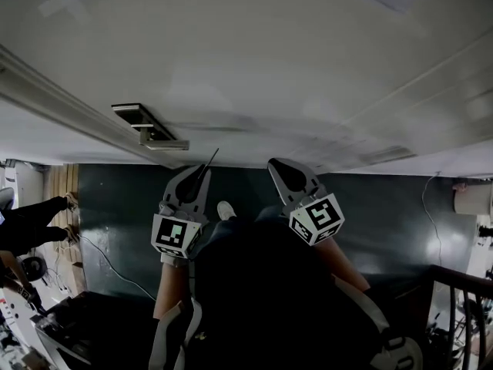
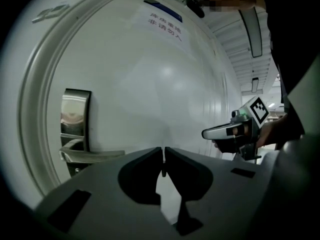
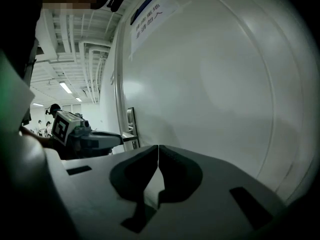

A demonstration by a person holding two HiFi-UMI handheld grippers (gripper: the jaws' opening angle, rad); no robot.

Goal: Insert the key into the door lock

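The white door (image 1: 254,60) fills the top of the head view, and its metal lever handle (image 1: 150,133) juts out at the left. My left gripper (image 1: 202,173) is shut on a thin key (image 1: 210,160) that points up at the door, right of and below the handle. In the left gripper view the key (image 2: 163,163) stands edge-on between the closed jaws of the left gripper (image 2: 163,151), with the lock plate (image 2: 75,119) and lever (image 2: 92,154) to the left. My right gripper (image 1: 276,165) (image 3: 158,149) is shut on nothing, beside the left one and apart from the door.
A paper sign (image 2: 165,20) is stuck high on the door. The dark floor (image 1: 385,206) lies below. A second person's legs (image 1: 35,218) and a cable (image 1: 108,262) are at the left. A dark railing (image 1: 454,299) stands at the lower right.
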